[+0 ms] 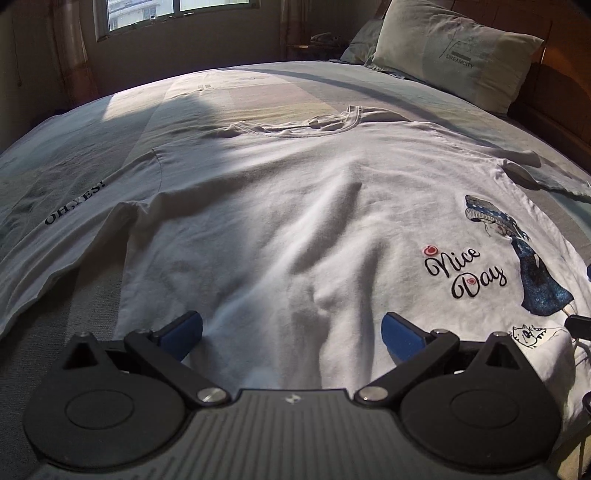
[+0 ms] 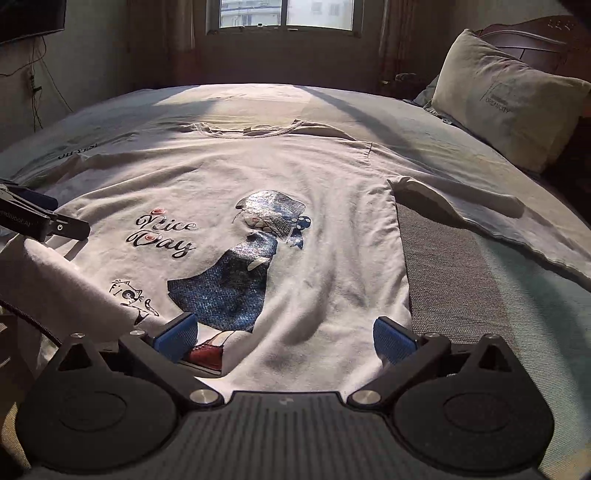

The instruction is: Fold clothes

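A white T-shirt [image 1: 280,206] lies front up on the bed, collar [image 1: 295,127] at the far side. Its print reads "Nice Day" [image 2: 162,236] beside a girl in a blue dress [image 2: 229,280]. My left gripper [image 1: 291,325] is open just above the near hem on the shirt's left half, blue pads wide apart and holding nothing. Over the hem on the right half, my right gripper [image 2: 284,328] is also open and empty. A raised fold of hem [image 2: 74,288] stands between the two grippers. The left sleeve bears "OH, YES!" [image 1: 74,206]; the right sleeve [image 2: 480,214] lies spread out.
The bed cover [image 1: 258,85] stretches beyond the shirt, with a grey strip [image 2: 450,280] beside its right edge. A pillow [image 2: 509,99] leans on the wooden headboard [image 2: 528,40] at far right. A window [image 2: 284,14] is behind the bed.
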Tool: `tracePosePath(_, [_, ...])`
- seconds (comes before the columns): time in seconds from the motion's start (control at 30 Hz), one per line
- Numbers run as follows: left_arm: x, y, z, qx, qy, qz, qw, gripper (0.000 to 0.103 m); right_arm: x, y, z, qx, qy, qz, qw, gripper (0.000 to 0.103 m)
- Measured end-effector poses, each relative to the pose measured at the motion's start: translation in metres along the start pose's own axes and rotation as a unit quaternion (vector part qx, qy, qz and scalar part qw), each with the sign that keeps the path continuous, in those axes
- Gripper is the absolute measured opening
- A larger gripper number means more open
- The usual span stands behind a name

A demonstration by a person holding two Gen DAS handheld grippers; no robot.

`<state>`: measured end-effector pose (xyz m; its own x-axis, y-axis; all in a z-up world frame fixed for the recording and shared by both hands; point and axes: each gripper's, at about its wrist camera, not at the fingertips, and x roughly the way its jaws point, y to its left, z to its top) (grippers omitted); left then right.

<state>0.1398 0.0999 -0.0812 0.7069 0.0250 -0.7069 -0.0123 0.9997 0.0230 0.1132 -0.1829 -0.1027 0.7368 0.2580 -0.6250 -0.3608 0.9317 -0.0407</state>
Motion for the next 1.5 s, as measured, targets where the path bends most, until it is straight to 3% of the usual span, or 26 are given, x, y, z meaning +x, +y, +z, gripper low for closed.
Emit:
tracePosePath(0.17, [-0.065,-0.011,-0.023,-0.023,-0.028,0.009,0.9993,0.102,-0.063,0.021,-0.017,-0.05,-0.057,0.013,0.997,0.103])
tracePosePath(0.23, [-0.085,-0.019,-0.032,-0.027,-0.036,0.007,0.999,0.102,-0.074,0.03,-0.026,-0.059,-0.049,0.025,0.997,0.103])
tracePosePath(0.33, [-0.09,-0.034,-0.043,-0.011,-0.014,-0.005,0.9998,0.102,-0.076,0.043,-0.034,-0.072,-0.026,0.042,0.996,0.103])
tracePosePath(0.5, [-0.072,-0.058,-0.071,0.04,0.009,-0.014,0.999,0.102,-0.069,0.065,-0.037,-0.114,-0.017,0.037,0.993,0.103])
tracePosePath(0.6, [-0.061,-0.052,-0.079,0.032,0.011,-0.019,0.9992,0.103,-0.066,0.076,-0.036,-0.146,-0.012,0.025,0.989,0.103])
tracePosePath(0.8, [-0.064,-0.043,-0.087,0.059,-0.012,-0.04,0.9974,0.103,-0.053,0.086,-0.039,-0.2,0.013,0.002,0.98,0.103])
tracePosePath(1.03, [-0.059,-0.047,-0.074,0.084,0.008,-0.037,0.9957,0.103,-0.033,0.099,-0.027,-0.264,-0.015,0.004,0.964,0.103])
tracePosePath(1.27, [-0.061,-0.082,-0.067,0.218,-0.028,-0.015,0.9755,0.102,-0.037,0.089,-0.008,-0.28,-0.057,-0.055,0.957,0.103])
tracePosePath(1.4, [-0.049,-0.087,-0.058,0.223,-0.043,-0.007,0.9739,0.103,-0.04,0.08,0.003,-0.281,-0.077,-0.086,0.953,0.103])
tracePosePath(1.5, [-0.044,-0.086,-0.051,0.228,-0.054,0.007,0.9721,0.103,-0.041,0.069,0.012,-0.249,-0.076,-0.082,0.962,0.103])
